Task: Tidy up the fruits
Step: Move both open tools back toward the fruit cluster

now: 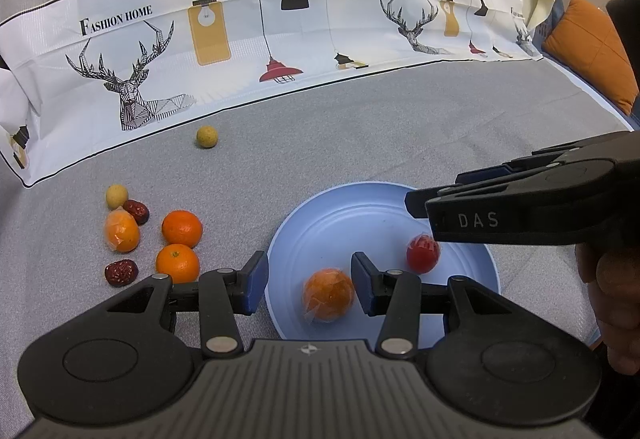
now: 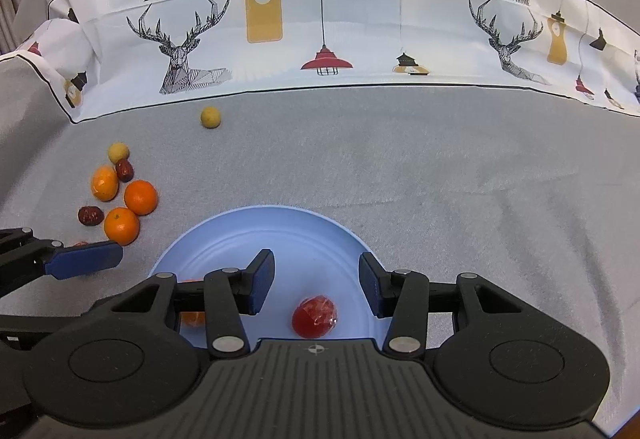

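A light blue plate [image 1: 360, 207] [image 2: 280, 231] lies on the grey cloth. On it are a wrapped orange [image 1: 328, 294], partly hidden in the right wrist view [image 2: 192, 319], and a wrapped red fruit [image 1: 423, 253] [image 2: 315, 316]. My left gripper [image 1: 308, 281] is open over the plate, its fingers apart either side of the wrapped orange. My right gripper [image 2: 317, 281] is open above the red fruit; it also shows in the left wrist view [image 1: 440, 203]. Left of the plate lie two oranges [image 1: 182, 228] [image 2: 140, 196], a wrapped orange [image 1: 121, 231], two red dates [image 1: 121, 272] and a small yellow fruit [image 1: 117, 196].
Another yellow ball-shaped fruit [image 1: 207, 136] [image 2: 210, 117] lies farther back near a white printed cloth [image 1: 260, 39] with deer and lamps. An orange cushion [image 1: 592, 47] is at the far right. Grey cloth [image 2: 480, 179] stretches right of the plate.
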{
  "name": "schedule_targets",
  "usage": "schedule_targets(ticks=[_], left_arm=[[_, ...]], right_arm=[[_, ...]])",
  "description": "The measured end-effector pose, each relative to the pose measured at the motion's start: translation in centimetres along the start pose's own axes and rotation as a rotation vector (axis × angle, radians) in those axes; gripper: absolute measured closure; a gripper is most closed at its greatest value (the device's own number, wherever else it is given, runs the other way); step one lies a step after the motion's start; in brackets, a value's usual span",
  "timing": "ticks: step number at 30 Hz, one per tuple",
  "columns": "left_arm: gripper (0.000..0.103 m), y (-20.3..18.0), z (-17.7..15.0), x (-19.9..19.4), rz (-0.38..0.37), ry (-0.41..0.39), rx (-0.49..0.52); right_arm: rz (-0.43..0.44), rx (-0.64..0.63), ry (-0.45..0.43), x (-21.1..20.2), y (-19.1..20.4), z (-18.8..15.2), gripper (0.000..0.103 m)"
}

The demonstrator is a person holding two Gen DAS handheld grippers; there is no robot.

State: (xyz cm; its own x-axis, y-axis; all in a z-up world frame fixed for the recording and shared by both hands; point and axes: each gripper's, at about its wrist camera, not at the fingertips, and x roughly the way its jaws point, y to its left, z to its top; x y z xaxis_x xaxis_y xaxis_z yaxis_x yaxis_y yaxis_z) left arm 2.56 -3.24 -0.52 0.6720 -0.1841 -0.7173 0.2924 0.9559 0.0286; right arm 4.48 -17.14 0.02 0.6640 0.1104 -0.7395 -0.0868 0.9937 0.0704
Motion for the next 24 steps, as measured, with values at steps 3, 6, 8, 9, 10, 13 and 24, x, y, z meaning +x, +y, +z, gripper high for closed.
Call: schedule_targets(ticks=[3,6,8,9,10,13,24], left_arm=[[0.055,0.1,0.0,-0.1,0.004,-0.007,-0.004],[0.062,0.3,0.0,-0.3,0.010,-0.012,-0.013],[0.065,0.5,0.2,-0.5,0.009,-0.017,-0.022],[0.070,0.6,0.2,-0.5,0.009,-0.021,-0.026],[0.072,0.7,0.3,-0.6,0.009,-0.023,-0.028],[0.077,1.0,0.5,-0.8,0.012,-0.029,-0.034],[0.081,8.0,1.8,-2.5,0.080,-0.039,-0.284]], right_arm=[[0.002,0.013,-0.020,-0.3,-0.1,0.2,0.058],[0.010,0.028,-0.045,-0.6,-0.2,0.4,0.066],[0.018,0.039,-0.066,-0.9,-0.2,0.6,0.073],[0.022,0.043,-0.077,-1.0,-0.3,0.7,0.074],[0.025,0.047,-0.089,-1.1,-0.2,0.8,0.078],[0.039,0.061,-0.123,-1.5,-0.1,1.0,0.082],[0.110,0.063,-0.210,-2.4,1.4,1.4,0.082]])
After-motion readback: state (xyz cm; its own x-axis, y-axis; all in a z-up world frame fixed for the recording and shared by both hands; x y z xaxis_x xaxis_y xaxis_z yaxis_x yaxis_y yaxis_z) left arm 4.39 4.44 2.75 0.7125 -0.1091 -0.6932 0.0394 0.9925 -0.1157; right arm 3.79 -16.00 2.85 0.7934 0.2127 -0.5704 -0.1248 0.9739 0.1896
